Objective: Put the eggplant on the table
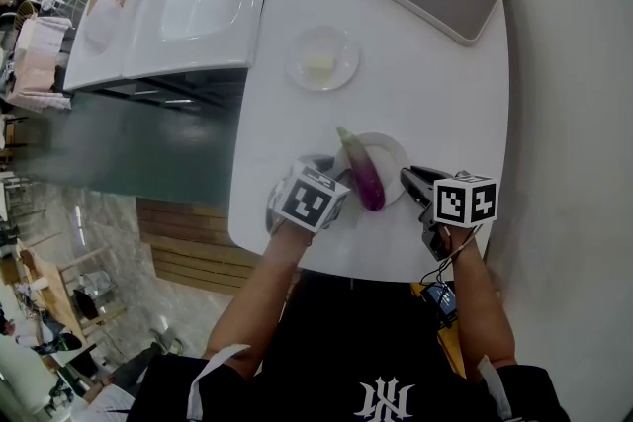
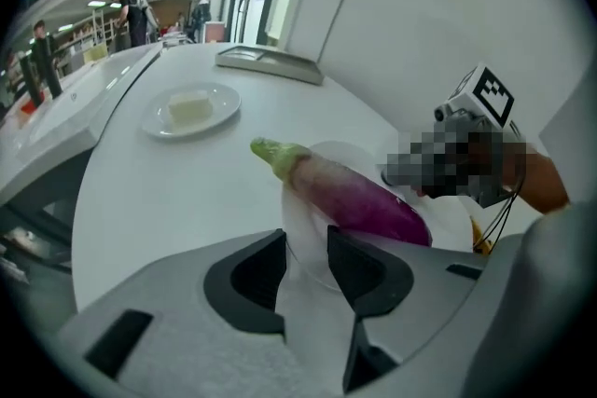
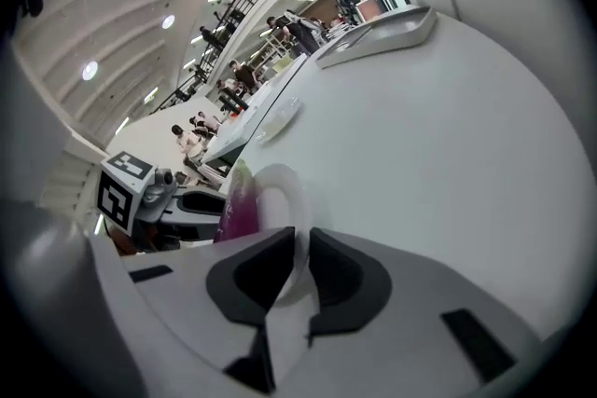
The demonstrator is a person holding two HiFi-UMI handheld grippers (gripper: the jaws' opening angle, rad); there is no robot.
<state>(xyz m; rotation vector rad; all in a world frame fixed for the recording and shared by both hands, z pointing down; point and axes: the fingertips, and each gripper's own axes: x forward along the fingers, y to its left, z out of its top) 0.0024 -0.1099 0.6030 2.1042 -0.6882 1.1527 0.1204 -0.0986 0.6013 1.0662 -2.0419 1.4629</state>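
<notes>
Eggplant [image 1: 364, 175] lies lengthwise across the small white plate [image 1: 392, 151], green stem end pointing away from the person, so it is not yet on the table [image 1: 425, 74]. The right gripper [image 3: 300, 247] pinches the plate's right rim. The left gripper [image 2: 306, 242] has its jaws spread, with the plate's left rim loose between them. The sound move is probably for the left to clear that rim and clasp the purple body mid-length. The right meanwhile steadies the plate, and the left then lays the vegetable on bare tabletop just beside the plate.
</notes>
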